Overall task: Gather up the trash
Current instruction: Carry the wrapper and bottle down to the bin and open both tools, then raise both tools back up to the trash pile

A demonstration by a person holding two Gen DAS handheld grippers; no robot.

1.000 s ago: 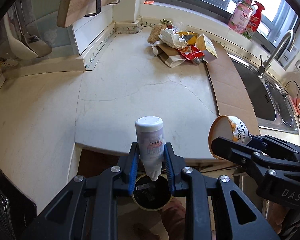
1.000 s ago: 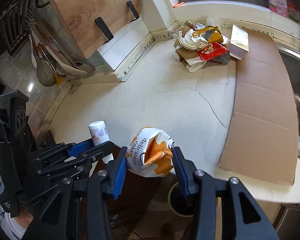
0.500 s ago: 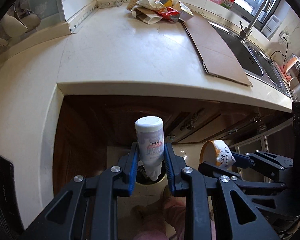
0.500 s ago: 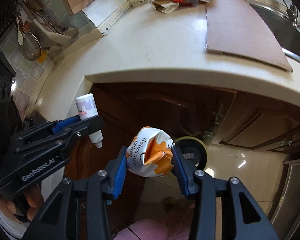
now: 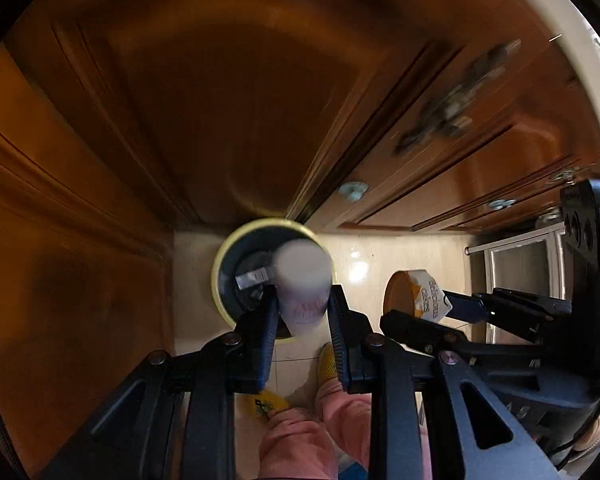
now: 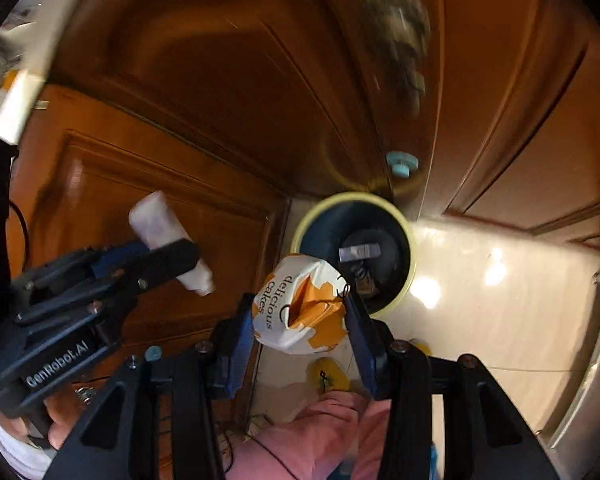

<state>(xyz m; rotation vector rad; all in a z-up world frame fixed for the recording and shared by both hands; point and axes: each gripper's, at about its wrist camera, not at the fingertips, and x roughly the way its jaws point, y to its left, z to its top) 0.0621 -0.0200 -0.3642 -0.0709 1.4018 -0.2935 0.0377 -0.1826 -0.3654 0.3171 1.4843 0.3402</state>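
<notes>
On the left, our left gripper (image 5: 302, 320) holds the small white bottle (image 5: 302, 288) between its fingers, over the yellow-rimmed bin (image 5: 220, 276) on the floor. We should centre it before letting go. Our right gripper (image 6: 300, 320) clamps the crumpled cake wrapper (image 6: 300, 308) just beside the rim.

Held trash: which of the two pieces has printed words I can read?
The crumpled orange-and-white wrapper in the right gripper reads "delicious cakes". The white bottle in the left gripper shows only a blurred pinkish label.
</notes>
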